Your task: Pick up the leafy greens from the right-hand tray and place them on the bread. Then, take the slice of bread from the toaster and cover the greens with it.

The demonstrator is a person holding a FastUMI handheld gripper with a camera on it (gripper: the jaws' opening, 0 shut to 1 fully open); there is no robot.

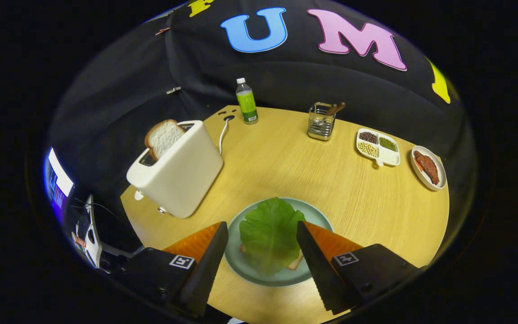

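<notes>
The gripper has its two fingers spread wide apart, and they hold nothing. Between them lies the leafy greens leaf, on a grey-green plate. The leaf covers almost all of the bread under it; only a small pale corner looks out at the near side, beside the right finger, and a tiny bit near the left one. The near rim of the plate is partly hidden behind the fingers.

Beyond the left finger stands a cream toaster, tilted in this view, with a slice of bread standing out of its slot. The lower part of the slice is inside the toaster and cannot be seen. A white cord runs from behind the toaster to the table.

The table is light wood. Far back on it stand a green bottle and a metal holder with a wooden handle in it. To the right are a divided white tray with beans or grains, hard to make out, and a small dish with something brown-red. Black cloth closes the booth behind.
</notes>
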